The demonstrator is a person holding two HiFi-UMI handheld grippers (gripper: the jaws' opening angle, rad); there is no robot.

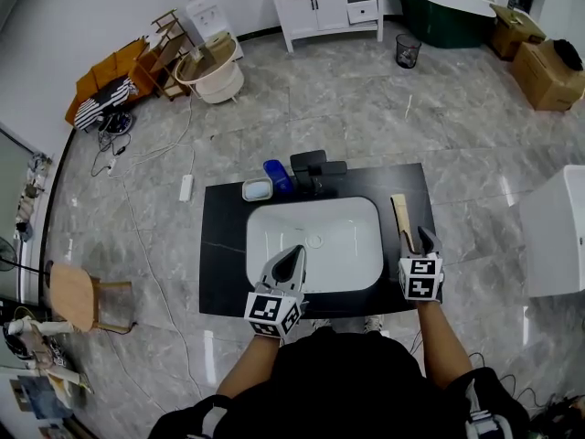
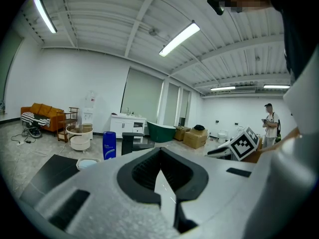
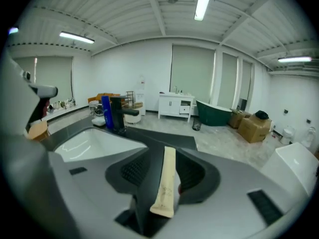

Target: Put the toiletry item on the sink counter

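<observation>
One beige packet (image 1: 400, 218) lies by the counter's (image 1: 224, 245) right edge, loose between the right gripper's (image 1: 426, 240) parted jaws. The left gripper (image 1: 294, 256) is clenched and empty.

The sink counter (image 1: 219, 245) is looked down on steeply from high overhead. In both gripper views it is seen from low and close. The blue bottle (image 2: 109, 145) is shared.

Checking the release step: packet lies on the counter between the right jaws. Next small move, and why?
Probably draw the right gripper straight back toward the person, jaws kept apart. The packet lies flat on the black counter beside the basin, between open jaws with neither pad pressing it, so a straight retreat should leave it undisturbed.
</observation>
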